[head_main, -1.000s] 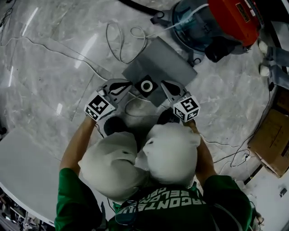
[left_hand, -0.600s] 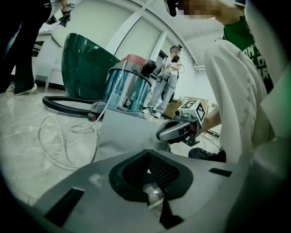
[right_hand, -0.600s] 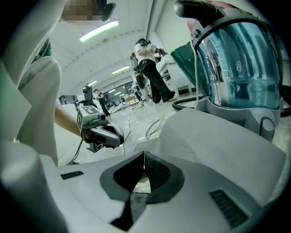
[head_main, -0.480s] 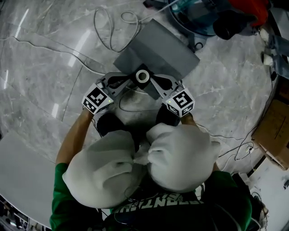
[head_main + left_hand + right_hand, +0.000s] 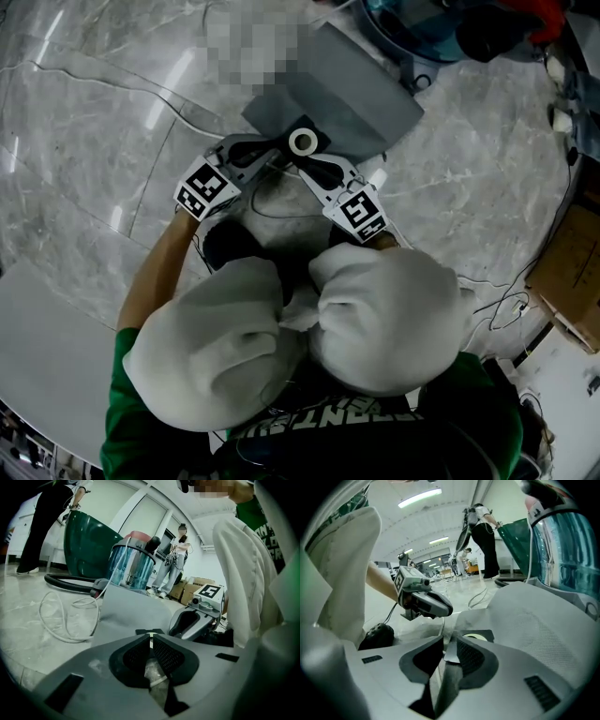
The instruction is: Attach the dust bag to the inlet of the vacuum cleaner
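Observation:
The grey dust bag [image 5: 342, 89] lies flat on the marble floor, its black collar with a white ring [image 5: 302, 142] nearest me. My left gripper [image 5: 274, 155] comes in from the left, and in the left gripper view it [image 5: 150, 638] is shut on the collar's edge [image 5: 150, 631]. My right gripper [image 5: 309, 169] reaches the collar from the right. Its jaws have just been opening and in the right gripper view it [image 5: 450, 641] stands open, a flap of the bag [image 5: 451, 656] loose between them. The vacuum cleaner [image 5: 422, 28] with its clear blue tank [image 5: 133, 566] stands just past the bag.
A white cable [image 5: 61, 620] loops on the floor left of the bag, and a black hose [image 5: 65, 581] runs behind it. Cardboard boxes [image 5: 562, 281] sit at the right. People [image 5: 176, 559] stand in the background. My shoe [image 5: 230, 248] is below the grippers.
Both grippers have come down with the bag's collar toward the floor. The right gripper has rolled and swung in toward the ring, and its jaws have parted.

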`<state>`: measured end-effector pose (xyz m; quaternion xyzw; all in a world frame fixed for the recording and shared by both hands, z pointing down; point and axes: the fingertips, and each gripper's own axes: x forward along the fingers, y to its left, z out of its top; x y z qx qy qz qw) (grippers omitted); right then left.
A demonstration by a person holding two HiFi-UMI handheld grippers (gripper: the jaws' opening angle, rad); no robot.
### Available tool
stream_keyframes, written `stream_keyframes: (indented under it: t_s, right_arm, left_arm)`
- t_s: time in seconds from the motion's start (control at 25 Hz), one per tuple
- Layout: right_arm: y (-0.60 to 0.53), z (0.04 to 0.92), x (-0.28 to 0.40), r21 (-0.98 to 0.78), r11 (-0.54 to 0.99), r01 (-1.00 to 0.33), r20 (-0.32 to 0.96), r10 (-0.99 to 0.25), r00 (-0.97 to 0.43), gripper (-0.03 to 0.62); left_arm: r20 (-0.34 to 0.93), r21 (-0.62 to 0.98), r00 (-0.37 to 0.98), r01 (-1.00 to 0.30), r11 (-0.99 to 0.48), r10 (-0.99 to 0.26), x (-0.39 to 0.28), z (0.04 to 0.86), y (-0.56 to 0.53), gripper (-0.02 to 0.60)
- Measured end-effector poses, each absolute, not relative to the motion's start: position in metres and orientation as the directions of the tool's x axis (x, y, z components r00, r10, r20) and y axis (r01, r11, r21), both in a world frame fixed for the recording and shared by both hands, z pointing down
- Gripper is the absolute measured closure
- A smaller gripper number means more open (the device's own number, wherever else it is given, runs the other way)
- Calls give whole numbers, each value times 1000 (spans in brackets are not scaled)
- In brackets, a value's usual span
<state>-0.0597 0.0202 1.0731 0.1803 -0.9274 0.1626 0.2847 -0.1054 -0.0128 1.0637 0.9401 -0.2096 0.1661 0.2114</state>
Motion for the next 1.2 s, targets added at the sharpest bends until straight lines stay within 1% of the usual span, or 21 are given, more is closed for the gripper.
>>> stream_keyframes:
  t_s: [0.04, 0.12, 0.32, 0.44, 0.52, 0.8, 1.0, 1.2]
  right_arm:
    - [23, 1075, -61, -181, 890, -419, 597, -239, -765, 499]
    - [26, 1079, -64, -141, 903, -406, 618, -240, -749, 477]
    - [36, 1096, -67, -3, 936, -353, 688, -254, -680, 462]
    - [32, 1108, -65, 69, 928, -366, 743, -293, -602, 462]
    - [27, 1109, -64, 92, 918, -387, 751, -319, -578, 462]
    - [14, 1089, -54, 110, 879, -464, 689, -404, -602, 464]
    - [-8, 1057, -39, 93, 829, -551, 629, -478, -613, 468]
    - [-34, 1031, -21, 97, 772, -628, 587, -554, -590, 502]
  left_arm:
    - [403, 327, 856, -464, -823, -323, -105, 1065, -12, 577]
    - [407, 327, 855, -465, -823, -321, -106, 1067, -11, 577]
    - [421, 327, 855, -456, -828, -305, -106, 1072, -5, 577]
    - [425, 326, 855, -450, -831, -297, -104, 1073, -4, 577]
    - [427, 325, 855, -448, -833, -294, -103, 1073, -4, 577]
    - [425, 292, 859, -429, -855, -286, -98, 1063, -9, 577]
    - [412, 236, 869, -393, -889, -275, -82, 1048, -21, 577]
    - [406, 183, 877, -354, -917, -257, -61, 1031, -41, 577]
